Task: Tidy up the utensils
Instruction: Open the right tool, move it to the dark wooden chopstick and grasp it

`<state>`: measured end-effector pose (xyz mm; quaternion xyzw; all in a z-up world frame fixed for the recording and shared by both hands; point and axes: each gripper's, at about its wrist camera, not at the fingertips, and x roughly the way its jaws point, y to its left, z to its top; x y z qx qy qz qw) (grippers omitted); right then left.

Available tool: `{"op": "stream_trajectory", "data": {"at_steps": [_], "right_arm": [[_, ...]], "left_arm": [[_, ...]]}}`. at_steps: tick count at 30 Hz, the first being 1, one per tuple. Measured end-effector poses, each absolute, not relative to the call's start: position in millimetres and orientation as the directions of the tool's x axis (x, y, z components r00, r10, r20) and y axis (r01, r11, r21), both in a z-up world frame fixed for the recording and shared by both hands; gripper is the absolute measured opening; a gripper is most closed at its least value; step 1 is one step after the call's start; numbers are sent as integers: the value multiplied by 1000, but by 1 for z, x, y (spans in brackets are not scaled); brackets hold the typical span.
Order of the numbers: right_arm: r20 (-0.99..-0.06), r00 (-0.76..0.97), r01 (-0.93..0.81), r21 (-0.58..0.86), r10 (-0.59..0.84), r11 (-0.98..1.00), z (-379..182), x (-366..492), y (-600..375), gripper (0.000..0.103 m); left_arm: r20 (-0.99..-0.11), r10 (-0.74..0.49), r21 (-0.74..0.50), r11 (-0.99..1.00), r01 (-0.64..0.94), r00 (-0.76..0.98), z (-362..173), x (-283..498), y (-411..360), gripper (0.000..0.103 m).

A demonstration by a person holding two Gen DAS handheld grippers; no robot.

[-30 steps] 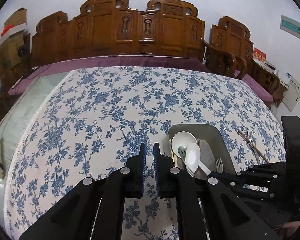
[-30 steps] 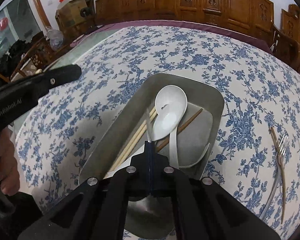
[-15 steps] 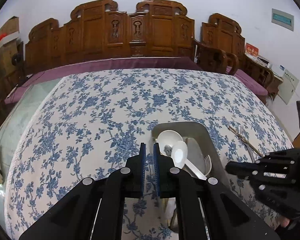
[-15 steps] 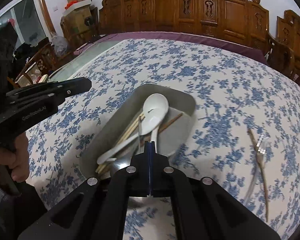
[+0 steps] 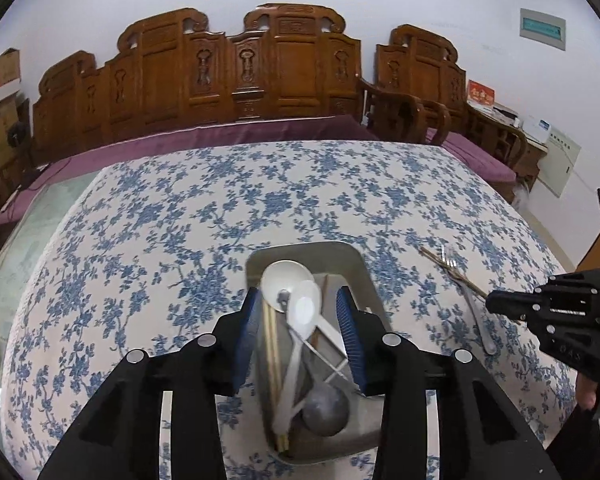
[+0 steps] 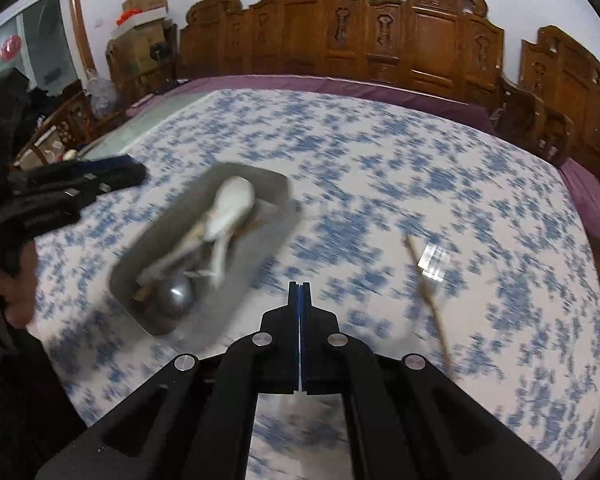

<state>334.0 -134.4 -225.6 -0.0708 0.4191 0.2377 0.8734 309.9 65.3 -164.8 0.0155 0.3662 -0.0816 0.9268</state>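
Observation:
A grey tray [image 5: 308, 246] on the blue-flowered cloth holds two white spoons [image 5: 286, 280], wooden chopsticks [image 5: 272, 344] and a metal ladle [image 5: 326, 408]. My left gripper [image 5: 298, 300] hangs over the tray. Its jaws are opening, the spoons show between them, and the pads press on nothing. On the cloth to the right lie a fork [image 5: 476, 312] and a pair of chopsticks [image 5: 452, 274]. My right gripper [image 6: 300, 292] is shut and empty, over bare cloth between the blurred tray [image 6: 160, 232] and the fork [image 6: 432, 264]. It also shows in the left wrist view, as the right gripper [image 5: 492, 304] beside the fork.
Carved wooden chairs [image 5: 284, 68] and a purple table edge [image 5: 228, 132] line the far side. A hand [image 6: 16, 304] holds the left gripper [image 6: 132, 172] at the tray's left. Cardboard boxes [image 6: 140, 44] stand at the back left.
My left gripper's jaws have spread apart and it now sits over the tray. My right gripper has swung right, off the tray and toward the fork; its view is blurred.

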Motion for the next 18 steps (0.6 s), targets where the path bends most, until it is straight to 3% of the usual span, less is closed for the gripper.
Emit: {"op": "stream_trajectory", "data": {"at_steps": [2, 8, 18], "right_arm": [[-774, 546, -453, 49, 320, 890, -232, 335, -152, 21], [-806, 536, -399, 22, 253, 917, -255, 347, -197, 29], [-867, 453, -403, 6, 205, 915, -302, 382, -218, 29]], "left_arm": [[-675, -145, -28, 985, 171, 723, -164, 307, 58, 52], [-668, -150, -18, 982, 186, 729, -164, 304, 38, 74], [-689, -162, -4, 976, 220, 707, -175, 297, 1, 76]]}}
